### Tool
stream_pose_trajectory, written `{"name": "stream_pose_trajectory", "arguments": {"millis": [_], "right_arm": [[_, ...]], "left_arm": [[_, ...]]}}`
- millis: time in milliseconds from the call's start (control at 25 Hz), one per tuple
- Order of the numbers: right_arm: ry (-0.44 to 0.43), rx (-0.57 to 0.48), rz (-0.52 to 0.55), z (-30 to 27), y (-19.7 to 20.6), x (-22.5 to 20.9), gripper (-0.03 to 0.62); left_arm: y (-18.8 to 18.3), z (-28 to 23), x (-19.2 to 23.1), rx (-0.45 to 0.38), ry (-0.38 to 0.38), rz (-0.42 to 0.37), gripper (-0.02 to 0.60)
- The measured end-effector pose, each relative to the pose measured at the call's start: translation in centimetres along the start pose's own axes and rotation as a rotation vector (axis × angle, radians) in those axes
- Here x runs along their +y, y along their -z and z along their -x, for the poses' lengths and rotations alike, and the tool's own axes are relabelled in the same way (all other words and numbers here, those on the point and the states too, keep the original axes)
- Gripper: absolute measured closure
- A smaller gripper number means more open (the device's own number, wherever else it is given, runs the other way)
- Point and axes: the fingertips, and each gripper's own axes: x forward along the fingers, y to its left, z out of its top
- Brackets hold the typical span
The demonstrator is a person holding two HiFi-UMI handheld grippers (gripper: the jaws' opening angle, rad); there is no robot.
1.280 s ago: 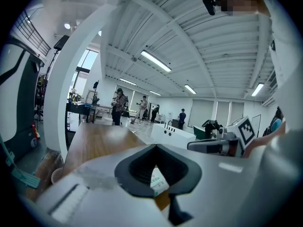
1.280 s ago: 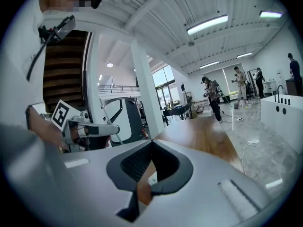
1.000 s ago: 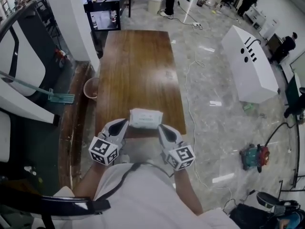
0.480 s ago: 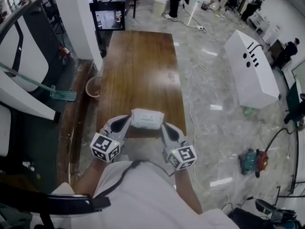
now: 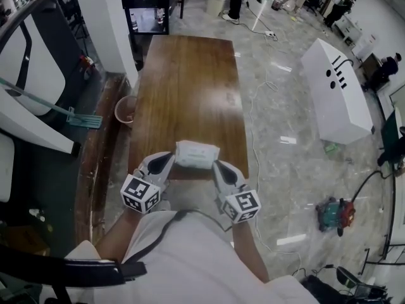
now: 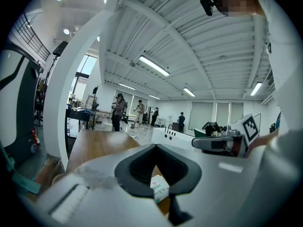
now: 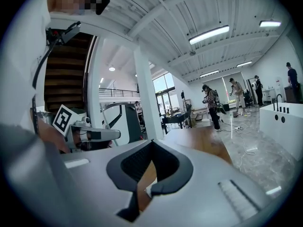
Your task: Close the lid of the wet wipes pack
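The white wet wipes pack [image 5: 197,154] lies flat at the near edge of the long wooden table [image 5: 183,87]. Whether its lid is up or down is too small to tell. My left gripper [image 5: 169,159] rests just left of the pack and my right gripper [image 5: 216,166] just right of it, both pointing at its near corners. Both sets of jaws are shut and hold nothing. In the left gripper view the shut left gripper [image 6: 154,146] frames a corner of the pack [image 6: 160,189], with the right gripper [image 6: 222,143] across from it. The right gripper view shows its shut tips [image 7: 152,141] and the left gripper [image 7: 92,135].
A pink bucket [image 5: 124,110] and a mop [image 5: 82,120] sit on the floor left of the table. A white cabinet [image 5: 335,90], cables and a green and red tool [image 5: 335,210] lie to the right. A black desk [image 5: 149,11] and several people stand beyond the far end.
The pack and both grippers keep their places; only the head view has shifted slightly.
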Motion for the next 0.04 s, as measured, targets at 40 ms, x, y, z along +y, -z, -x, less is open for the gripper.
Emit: {"name": "stream_pose_trajectory", "arguments": {"millis": [40], "right_arm": [[-0.001, 0.003, 0.002, -0.17, 0.11, -0.01, 0.586]], "left_arm": [[0.16, -0.05, 0.08, 0.003, 0.000, 0.001, 0.578]]}}
